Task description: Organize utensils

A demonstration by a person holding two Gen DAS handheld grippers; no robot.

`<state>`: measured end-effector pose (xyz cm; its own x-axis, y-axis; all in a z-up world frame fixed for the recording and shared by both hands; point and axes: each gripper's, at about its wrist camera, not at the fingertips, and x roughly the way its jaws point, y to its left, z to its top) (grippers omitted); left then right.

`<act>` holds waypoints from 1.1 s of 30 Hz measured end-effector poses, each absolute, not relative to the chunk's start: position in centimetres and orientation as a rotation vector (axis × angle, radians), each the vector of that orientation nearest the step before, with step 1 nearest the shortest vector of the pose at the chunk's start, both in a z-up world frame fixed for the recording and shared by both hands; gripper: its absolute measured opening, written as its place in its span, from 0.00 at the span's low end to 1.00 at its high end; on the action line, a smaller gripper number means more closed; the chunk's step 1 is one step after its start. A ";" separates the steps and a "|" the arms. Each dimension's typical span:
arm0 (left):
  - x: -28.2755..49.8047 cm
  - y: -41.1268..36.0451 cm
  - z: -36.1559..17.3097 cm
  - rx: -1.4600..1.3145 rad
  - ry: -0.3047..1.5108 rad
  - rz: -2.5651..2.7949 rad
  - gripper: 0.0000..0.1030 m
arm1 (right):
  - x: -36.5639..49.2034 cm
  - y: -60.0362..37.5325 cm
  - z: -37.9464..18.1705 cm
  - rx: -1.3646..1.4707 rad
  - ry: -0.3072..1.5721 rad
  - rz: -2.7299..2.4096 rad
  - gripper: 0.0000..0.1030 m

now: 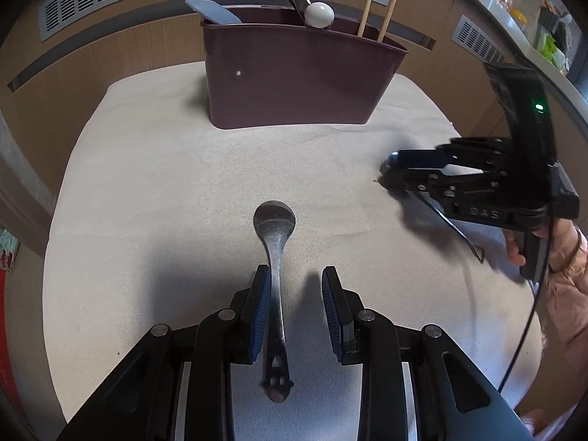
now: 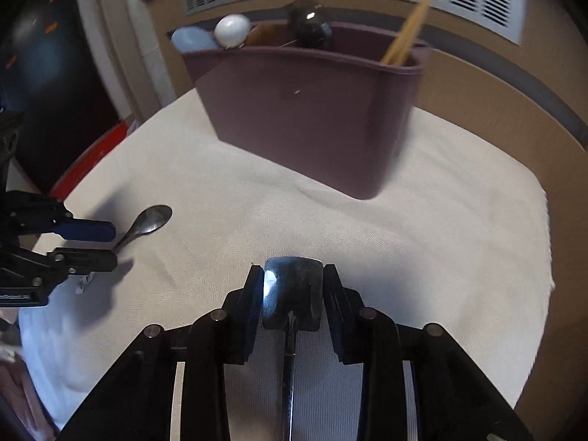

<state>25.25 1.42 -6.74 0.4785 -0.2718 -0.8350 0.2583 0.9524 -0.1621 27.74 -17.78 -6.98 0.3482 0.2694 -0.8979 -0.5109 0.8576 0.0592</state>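
Two claws over a cloth, each at a utensil.
Left claw [image 1: 294, 286] spread, spoon [image 1: 275, 257] against one pad; right claw [image 2: 293, 283] pinches a blurred, half-hidden metal scoop [image 2: 292, 290].

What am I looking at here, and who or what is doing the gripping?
There is no robot: a person holds a two-finger tool in each hand, each with a camera looking along its fingers. The left wrist view shows the left tool straddling a spoon that lies on the white cloth; one pad is against it, so it is not pinched. The right wrist view shows the right tool shut on a dark metal utensil. Behind stands a maroon caddy already holding chopsticks.
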 end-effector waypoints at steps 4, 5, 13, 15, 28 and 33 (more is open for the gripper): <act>27.2 0.8 -7.1 0.022 1.064 -0.284 0.29 | 26.1 -18.9 -5.3 -0.200 1.061 0.492 0.29; 28.0 0.5 -7.4 0.047 1.085 -0.259 0.29 | 26.0 -19.0 -5.2 -0.196 1.052 0.488 0.29; 30.0 -1.4 -7.5 0.153 1.068 -0.250 0.28 | 23.4 -19.7 -2.6 -0.143 1.004 0.444 0.29; 29.3 -1.4 -7.0 0.146 1.044 -0.270 0.28 | 22.8 -19.8 -1.9 -0.133 0.989 0.434 0.29; 22.8 0.8 3.4 -0.044 0.608 -0.355 0.28 | 20.1 -19.3 6.7 -0.044 0.781 0.449 0.27; 24.1 1.2 10.1 -0.060 0.451 -0.402 0.27 | 22.5 -17.3 14.1 -0.113 0.594 0.438 0.27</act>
<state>24.11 1.22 10.08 0.8230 -0.3907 -0.4124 0.3643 0.9200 -0.1446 22.53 -17.31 14.06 0.7398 0.3667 -0.5641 -0.4305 0.9023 0.0219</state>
